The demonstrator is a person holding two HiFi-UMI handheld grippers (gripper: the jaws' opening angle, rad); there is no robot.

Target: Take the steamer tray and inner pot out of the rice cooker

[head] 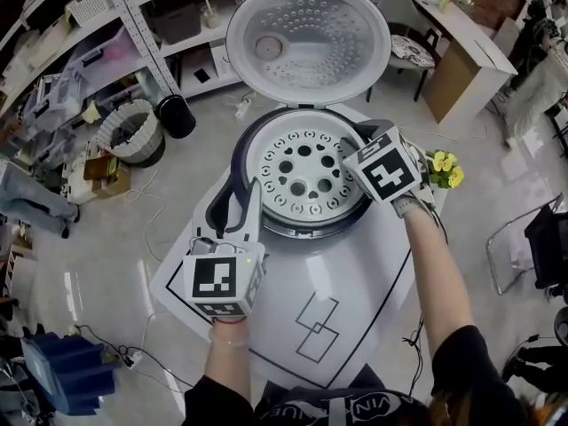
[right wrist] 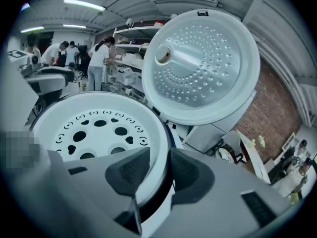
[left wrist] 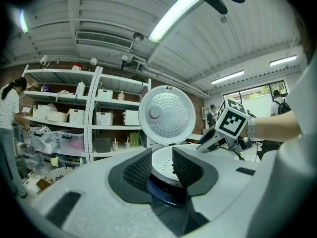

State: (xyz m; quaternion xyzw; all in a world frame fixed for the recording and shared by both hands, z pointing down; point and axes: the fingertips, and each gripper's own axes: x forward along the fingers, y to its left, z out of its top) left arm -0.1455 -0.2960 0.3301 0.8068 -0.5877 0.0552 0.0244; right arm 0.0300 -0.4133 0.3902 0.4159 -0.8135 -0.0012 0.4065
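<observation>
Your right tongs [right wrist: 158, 158] pinch steamer tray [right wrist: 99, 128] rim at right side of rice cooker [head: 232, 162]. Tray sits inside cooker, lid [head: 306, 34] up. Your left tongs [left wrist: 162, 156] spread at cooker's front-left rim.

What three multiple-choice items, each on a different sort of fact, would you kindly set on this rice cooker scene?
1. Where is the steamer tray?
A) in the rice cooker
B) on the floor
C) on a shelf

2. What colour are the flowers beside the cooker?
A) red
B) yellow
C) blue

3. How is the cooker's lid?
A) shut
B) lying on the floor
C) swung open

Answers:
1 A, the holed white tray sits inside the cooker's rim.
2 B, yellow blooms show to the right of the cooker.
3 C, the lid stands up behind the cooker with its inner face showing.
</observation>
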